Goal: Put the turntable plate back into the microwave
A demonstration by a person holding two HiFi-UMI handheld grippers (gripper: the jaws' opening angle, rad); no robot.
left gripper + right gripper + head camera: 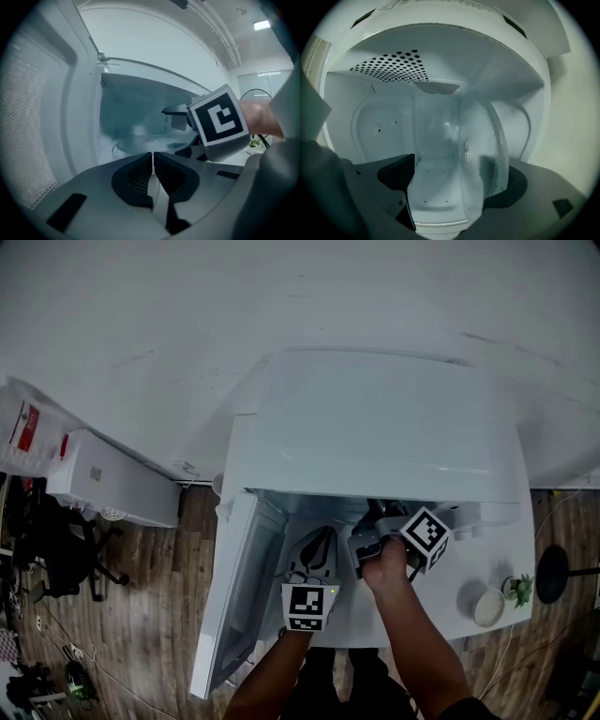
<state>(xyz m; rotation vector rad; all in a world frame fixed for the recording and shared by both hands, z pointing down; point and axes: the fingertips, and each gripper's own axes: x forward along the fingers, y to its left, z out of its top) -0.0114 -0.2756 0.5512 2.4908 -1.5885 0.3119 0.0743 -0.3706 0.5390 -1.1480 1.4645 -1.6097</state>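
The white microwave (pixel 375 427) stands on a white table with its door (pixel 239 587) swung open to the left. The clear glass turntable plate (pixel 483 154) is inside the cavity, edge-on between the jaws of my right gripper (pixel 457 164). It lies against one jaw, and the other jaw stands apart from it, so the gripper is open. In the left gripper view the plate (pixel 140 140) lies low in the cavity, and the right gripper (pixel 176 129) reaches in with one jaw above the other. My left gripper (pixel 152 157) is shut and empty, in front of the opening (pixel 317 538).
On the table (pixel 450 615) to the right of the microwave sit a small white bowl (pixel 488 607) and a little potted plant (pixel 520 589). A white cabinet (pixel 112 479) and a black office chair (pixel 66 549) stand on the wooden floor to the left.
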